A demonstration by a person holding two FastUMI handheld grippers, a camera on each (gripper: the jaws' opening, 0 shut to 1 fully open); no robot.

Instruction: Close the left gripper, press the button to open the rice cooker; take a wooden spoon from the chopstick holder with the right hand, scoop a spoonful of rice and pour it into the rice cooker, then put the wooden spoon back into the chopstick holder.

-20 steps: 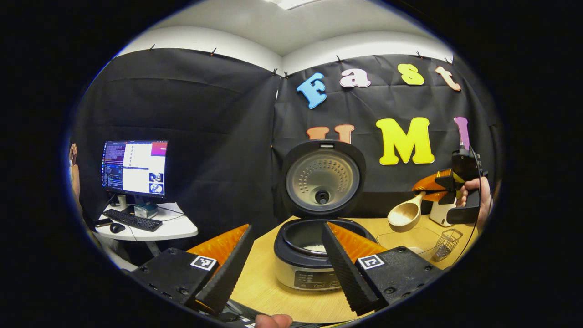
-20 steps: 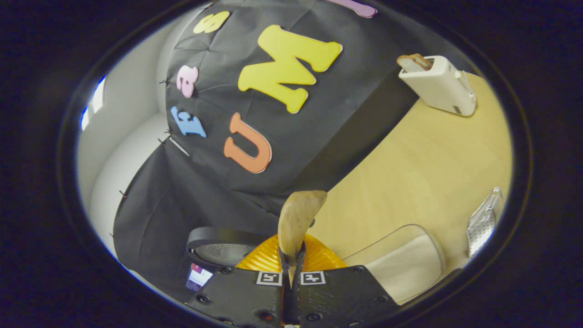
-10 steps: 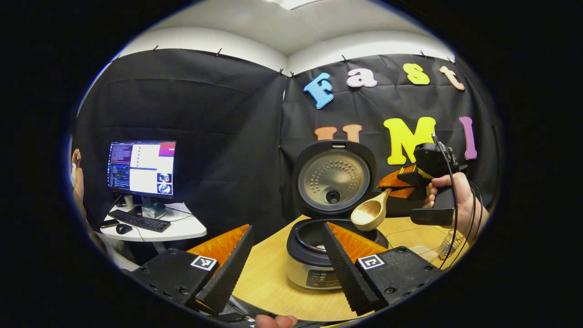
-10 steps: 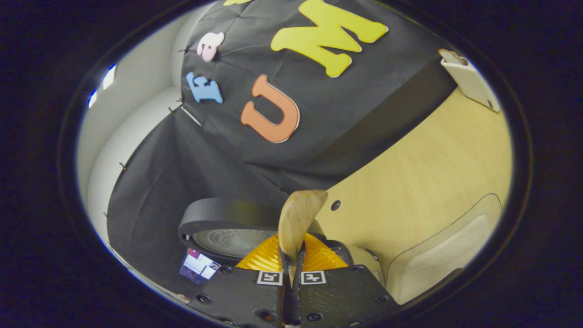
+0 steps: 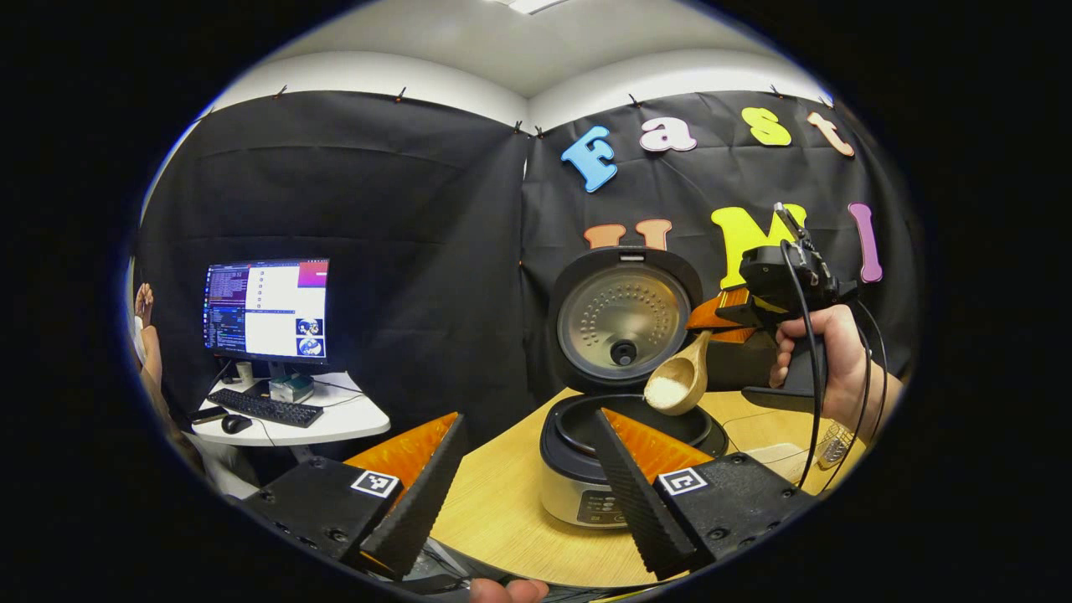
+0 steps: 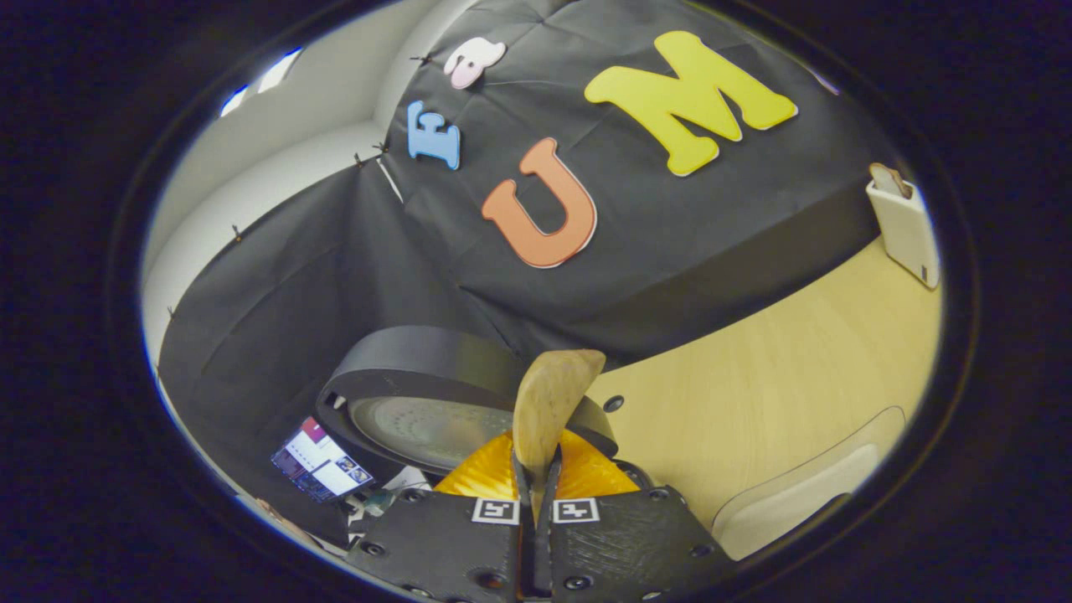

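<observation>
Wooden spoon [image 5: 680, 383] over rice cooker [image 5: 624, 456], pot interior hidden

My light wooden table [image 5: 502, 511] sits at the lower centre of the left gripper view, carrying the open black-and-silver rice cooker [image 5: 586, 494]; a white toaster [image 6: 904, 230] stands at its far right edge.

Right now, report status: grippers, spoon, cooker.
Left gripper open, idle. Right gripper shut on wooden spoon, rice in bowl, at rim of open rice cooker. Nothing in the way.
</observation>
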